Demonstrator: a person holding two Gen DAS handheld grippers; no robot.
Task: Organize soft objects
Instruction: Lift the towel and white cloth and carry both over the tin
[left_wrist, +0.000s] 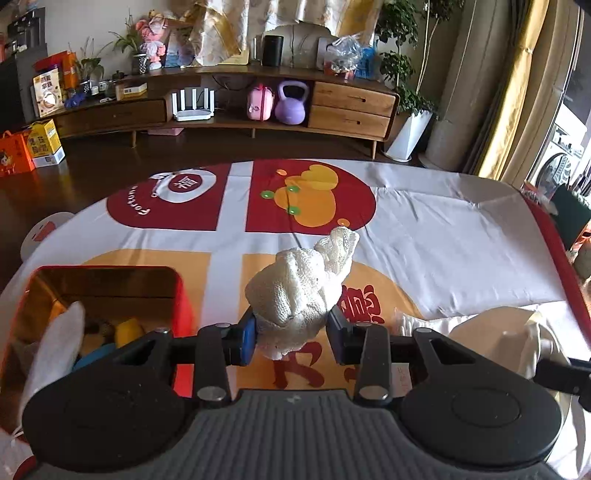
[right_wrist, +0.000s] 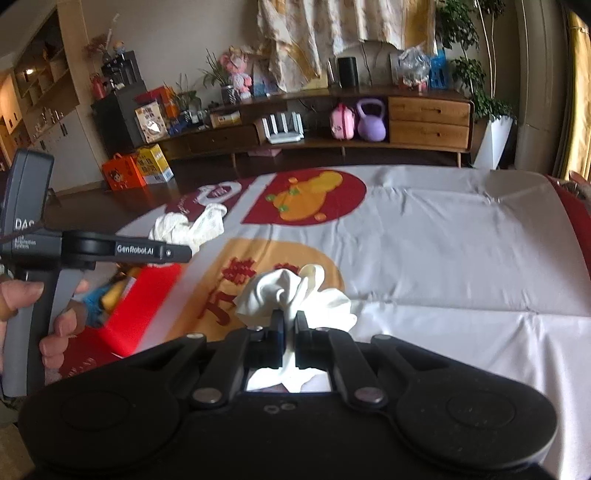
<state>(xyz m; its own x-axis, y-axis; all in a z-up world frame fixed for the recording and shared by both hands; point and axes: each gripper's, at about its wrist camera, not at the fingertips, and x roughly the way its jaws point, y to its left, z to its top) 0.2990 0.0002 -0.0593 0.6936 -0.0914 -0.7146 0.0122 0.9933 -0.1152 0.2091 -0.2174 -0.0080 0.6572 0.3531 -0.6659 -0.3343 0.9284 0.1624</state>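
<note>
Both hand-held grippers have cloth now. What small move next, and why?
Probably swing the left hand-held gripper, clamped on the white knit bundle, over the open red box beside it and release there. The box already holds soft items, and the bundle hangs off the tablecloth.

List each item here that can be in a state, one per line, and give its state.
left gripper: shut on the knitted cloth
knitted cloth: bunched, held above the table
right gripper: shut on the smooth white cloth
smooth white cloth: crumpled, held
red box: open, items inside
</note>
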